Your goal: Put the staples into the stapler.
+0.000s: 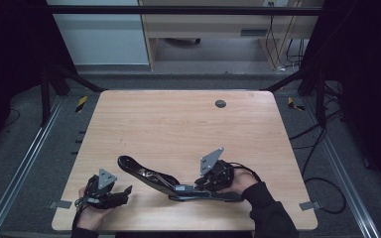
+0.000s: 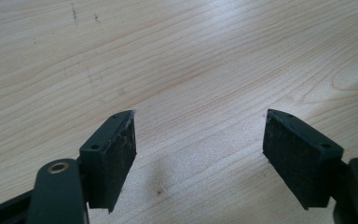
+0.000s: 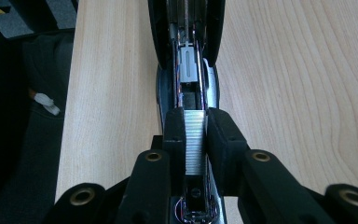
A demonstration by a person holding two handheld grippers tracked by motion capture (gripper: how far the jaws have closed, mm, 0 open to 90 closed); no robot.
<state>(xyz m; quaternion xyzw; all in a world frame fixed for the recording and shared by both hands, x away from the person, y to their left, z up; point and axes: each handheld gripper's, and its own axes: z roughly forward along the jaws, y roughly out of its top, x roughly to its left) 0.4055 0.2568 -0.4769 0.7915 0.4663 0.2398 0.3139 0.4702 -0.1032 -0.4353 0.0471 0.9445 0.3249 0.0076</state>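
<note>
Wooden table [image 1: 178,124] carries the opened black stapler [image 1: 163,181] at its near edge, right of centre. The right gripper [image 3: 196,128] pinches 1 strip of staples [image 3: 195,140] above the magazine; lower it straight. The left gripper [image 2: 198,140] rests wide, empty, near left.

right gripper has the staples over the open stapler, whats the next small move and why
Probably lower the strip of staples into the stapler's open channel, then release. The right gripper is shut on the strip, lined up along the magazine with the top swung open. The left gripper sits open over bare table, free to steady the stapler if it shifts.
</note>
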